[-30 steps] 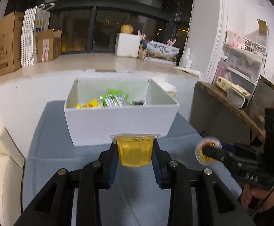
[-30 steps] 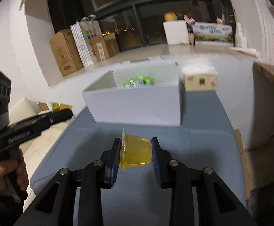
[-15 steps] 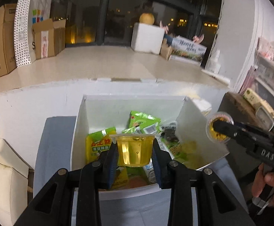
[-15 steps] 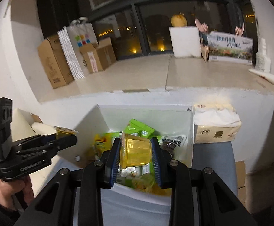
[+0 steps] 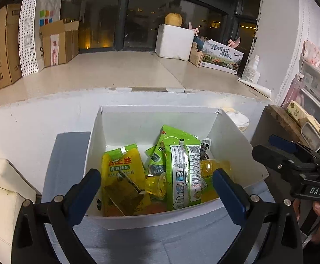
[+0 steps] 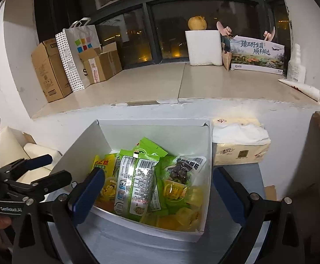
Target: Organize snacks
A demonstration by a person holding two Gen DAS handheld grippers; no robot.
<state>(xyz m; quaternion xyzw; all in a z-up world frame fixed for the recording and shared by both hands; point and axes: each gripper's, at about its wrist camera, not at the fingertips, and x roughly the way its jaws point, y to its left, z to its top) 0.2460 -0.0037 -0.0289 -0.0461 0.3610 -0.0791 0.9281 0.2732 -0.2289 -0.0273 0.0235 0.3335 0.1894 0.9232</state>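
Both of your tools are released: your left gripper and your right gripper each hold their blue-padded fingers spread wide, with nothing between them. Each hovers over the near wall of the open white cardboard box, which stands on the grey-blue tablecloth.

Inside the box, the snacks lie in a loose heap. A yellow flat packet with green lettering sits toward the left side. A green foil packet, turned to show its printed white back panel, lies across the middle. A clear pouch of dark pieces with a white label rests to its right. Translucent yellow jelly cups cluster in the near right corner, and one more yellow cup lies tipped on its side between the two packets.

All snacks lie below and ahead of your fingertips. A tan tissue pack stands just beside the box's right wall.
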